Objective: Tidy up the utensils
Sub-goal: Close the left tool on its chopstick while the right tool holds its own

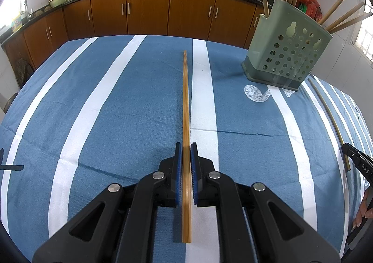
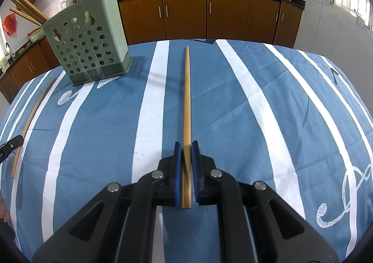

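Chopsticks [image 1: 186, 123] [image 2: 186, 111] pinched near one end in each closed hand-held gripper [image 1: 186, 158] [image 2: 186, 158] could easily pivot and miss the already crowded green holder [image 1: 286, 48] [image 2: 87, 39].

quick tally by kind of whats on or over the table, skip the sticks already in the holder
chopsticks: 2, left chopstick gripped in the left tongs, right chopstick gripped in the right tongs
tongs: 2
green holder: 1
total: 5
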The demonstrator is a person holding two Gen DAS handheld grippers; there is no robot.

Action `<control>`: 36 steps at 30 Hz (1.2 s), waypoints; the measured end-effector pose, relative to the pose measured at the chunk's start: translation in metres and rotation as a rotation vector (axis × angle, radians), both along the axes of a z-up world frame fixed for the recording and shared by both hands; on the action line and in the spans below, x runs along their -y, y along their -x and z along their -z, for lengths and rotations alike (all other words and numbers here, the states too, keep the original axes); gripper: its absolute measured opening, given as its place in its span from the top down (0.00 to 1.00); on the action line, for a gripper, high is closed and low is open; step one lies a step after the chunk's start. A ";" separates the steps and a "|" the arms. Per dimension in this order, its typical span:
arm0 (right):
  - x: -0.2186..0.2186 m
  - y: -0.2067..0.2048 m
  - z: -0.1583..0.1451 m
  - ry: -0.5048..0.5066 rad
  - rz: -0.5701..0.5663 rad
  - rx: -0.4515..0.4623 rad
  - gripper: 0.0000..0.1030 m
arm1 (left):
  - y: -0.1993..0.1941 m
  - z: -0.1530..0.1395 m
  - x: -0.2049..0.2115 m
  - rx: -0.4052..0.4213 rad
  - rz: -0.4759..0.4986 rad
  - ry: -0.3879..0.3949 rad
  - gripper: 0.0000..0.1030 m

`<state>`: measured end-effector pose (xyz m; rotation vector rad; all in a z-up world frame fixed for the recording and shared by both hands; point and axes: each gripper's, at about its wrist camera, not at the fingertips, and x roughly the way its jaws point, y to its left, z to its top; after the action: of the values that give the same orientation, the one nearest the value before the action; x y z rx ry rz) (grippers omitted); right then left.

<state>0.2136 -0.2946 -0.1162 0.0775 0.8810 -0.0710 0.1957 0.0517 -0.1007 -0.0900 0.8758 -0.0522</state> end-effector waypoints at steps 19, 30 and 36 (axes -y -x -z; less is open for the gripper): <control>0.000 -0.001 0.001 -0.007 0.000 0.000 0.90 | 0.000 0.000 0.000 0.000 0.000 0.000 0.92; 0.003 0.003 0.002 -0.034 0.009 0.004 0.90 | 0.005 0.000 -0.002 0.000 0.018 -0.006 0.92; 0.013 0.013 0.001 -0.104 0.012 0.012 0.92 | 0.017 0.000 0.003 -0.001 0.043 -0.042 0.93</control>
<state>0.2008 -0.3074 -0.1174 0.1802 0.8716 -0.0354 0.1789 0.0491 -0.1004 -0.0314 0.8793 -0.0739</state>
